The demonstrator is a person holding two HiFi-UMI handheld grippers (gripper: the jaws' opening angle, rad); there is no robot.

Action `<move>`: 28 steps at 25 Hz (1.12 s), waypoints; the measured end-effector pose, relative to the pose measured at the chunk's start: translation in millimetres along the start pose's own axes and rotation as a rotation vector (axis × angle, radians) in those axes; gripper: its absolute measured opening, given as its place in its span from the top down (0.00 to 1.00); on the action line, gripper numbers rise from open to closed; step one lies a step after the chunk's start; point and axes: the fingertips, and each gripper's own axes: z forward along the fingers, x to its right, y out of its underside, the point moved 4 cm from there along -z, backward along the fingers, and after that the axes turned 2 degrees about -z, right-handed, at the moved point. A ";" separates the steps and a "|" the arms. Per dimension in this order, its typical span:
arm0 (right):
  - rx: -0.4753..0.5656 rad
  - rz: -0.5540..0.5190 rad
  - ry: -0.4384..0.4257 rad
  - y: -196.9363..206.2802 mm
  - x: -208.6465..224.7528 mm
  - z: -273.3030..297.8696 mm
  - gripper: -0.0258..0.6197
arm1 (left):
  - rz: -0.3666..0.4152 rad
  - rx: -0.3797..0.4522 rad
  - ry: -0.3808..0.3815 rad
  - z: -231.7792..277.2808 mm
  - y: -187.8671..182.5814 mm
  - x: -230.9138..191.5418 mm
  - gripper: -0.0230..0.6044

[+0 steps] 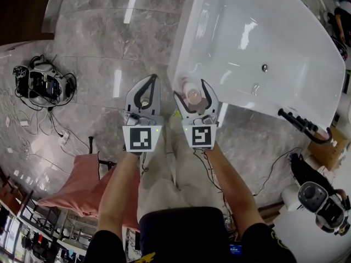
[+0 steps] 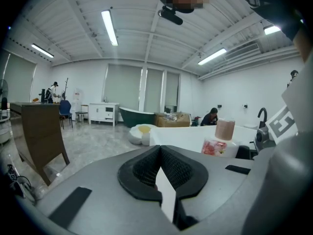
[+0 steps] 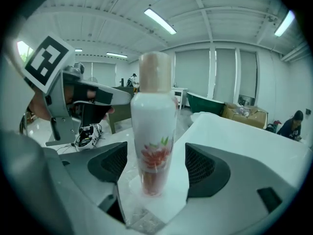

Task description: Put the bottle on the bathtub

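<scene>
Left claw (image 1: 146, 89): jaws pressed together with nothing between them, above the marble floor (image 1: 93, 43), just beside the tub's corner.
Right claw (image 1: 193, 96): jaws spread wide, one on each side of the bottle, pads clear of it.
Bottle (image 3: 155, 126): white with a floral print and tan cap; stands upright on the tub's rim corner.
Bathtub (image 1: 263, 32): white and glossy, reaching away rightward.

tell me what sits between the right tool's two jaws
The bottle, upright on the bathtub rim, clear of both jaws of the right tool; the right gripper view shows it.
</scene>
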 end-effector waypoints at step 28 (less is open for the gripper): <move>0.042 -0.027 0.074 -243.0 74.6 -217.3 0.96 | 0.096 0.073 0.139 -99.3 -309.2 52.3 0.94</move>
